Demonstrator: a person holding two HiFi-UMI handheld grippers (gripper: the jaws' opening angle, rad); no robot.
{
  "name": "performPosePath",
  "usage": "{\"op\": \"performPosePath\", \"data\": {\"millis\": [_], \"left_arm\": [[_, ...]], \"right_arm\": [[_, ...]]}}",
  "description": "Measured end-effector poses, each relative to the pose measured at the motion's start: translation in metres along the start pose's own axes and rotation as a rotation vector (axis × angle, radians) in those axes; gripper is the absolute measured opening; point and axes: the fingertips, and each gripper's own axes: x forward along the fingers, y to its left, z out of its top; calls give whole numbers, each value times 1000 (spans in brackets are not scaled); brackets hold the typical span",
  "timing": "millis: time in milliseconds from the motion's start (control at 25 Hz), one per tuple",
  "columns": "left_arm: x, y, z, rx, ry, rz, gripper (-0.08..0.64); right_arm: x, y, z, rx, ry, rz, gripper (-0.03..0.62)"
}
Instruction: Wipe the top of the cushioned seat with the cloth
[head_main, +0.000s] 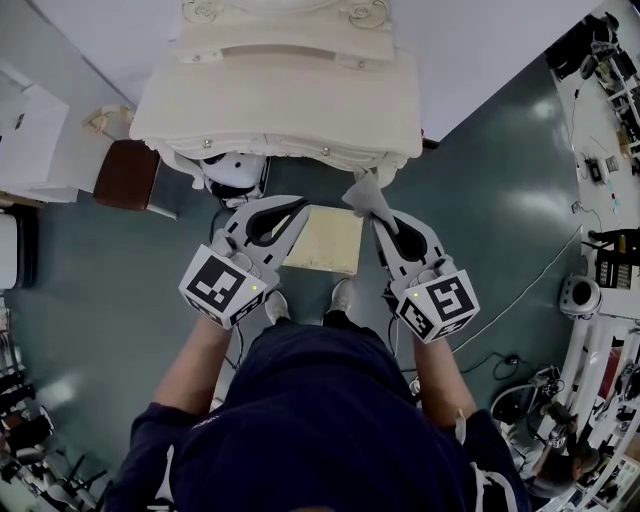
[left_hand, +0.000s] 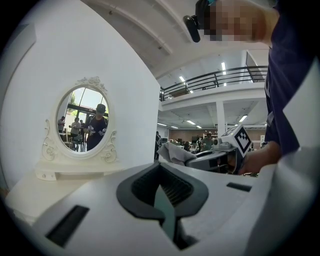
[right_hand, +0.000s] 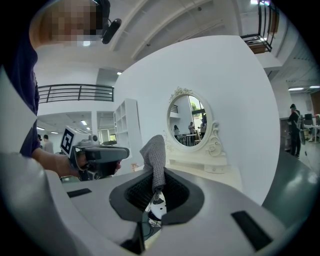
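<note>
The cream cushioned seat (head_main: 322, 240) stands on the dark floor just in front of my feet, between the two grippers. My right gripper (head_main: 378, 222) is shut on a grey cloth (head_main: 366, 194), which sticks up from its jaws over the seat's far right corner. In the right gripper view the cloth (right_hand: 155, 152) rises upright between the pads of that gripper (right_hand: 156, 189). My left gripper (head_main: 298, 210) is shut with nothing in it and hovers over the seat's left edge. Its closed jaws (left_hand: 162, 192) fill the left gripper view, with the cloth (left_hand: 172, 152) beyond them.
A white vanity table (head_main: 280, 100) with an oval mirror (right_hand: 189, 122) stands right behind the seat. A white rounded device (head_main: 235, 170) sits under it. A brown stool (head_main: 128, 172) is at the left. Cables (head_main: 520, 290) and cluttered benches line the right side.
</note>
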Motion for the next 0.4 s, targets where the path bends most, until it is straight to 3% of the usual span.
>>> {"op": "performPosePath", "data": {"millis": [400], "left_arm": [[-2,-3,1,6,-9,-10,8]], "right_arm": [[2,5,3,-7,1,12,41]]}}
